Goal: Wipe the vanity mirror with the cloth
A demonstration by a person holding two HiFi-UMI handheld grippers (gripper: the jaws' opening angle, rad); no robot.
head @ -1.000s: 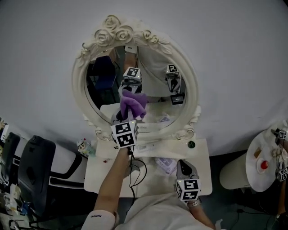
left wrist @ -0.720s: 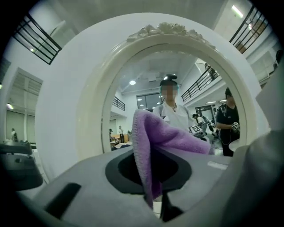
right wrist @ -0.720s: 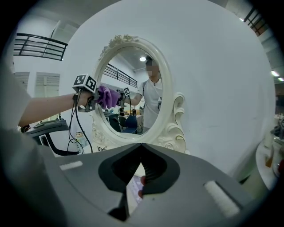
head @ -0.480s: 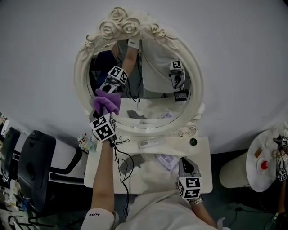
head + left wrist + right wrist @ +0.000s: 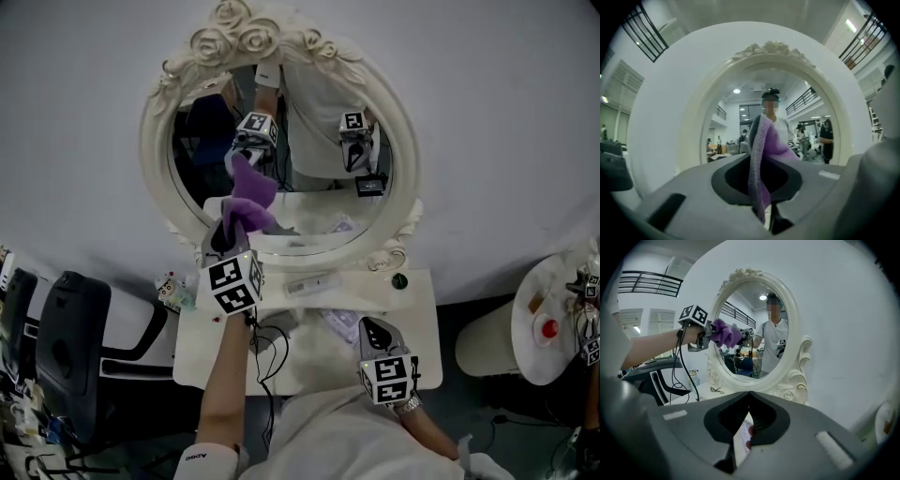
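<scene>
The oval vanity mirror has a white frame carved with roses and stands against the wall at the back of the table. My left gripper is shut on a purple cloth and holds it against the lower left part of the glass. In the left gripper view the cloth hangs bunched between the jaws, with the mirror frame straight ahead. From the right gripper view the cloth touches the mirror. My right gripper hovers low over the table's front right, shut and empty.
The white vanity table carries a flat packet, a white bar-shaped item, a small dark knob, a figurine and a black cable. A black chair stands left, a round white side table right.
The left gripper carried the cloth leftward across the glass, then back toward the lower middle. The right gripper stayed about where it was, shut.
</scene>
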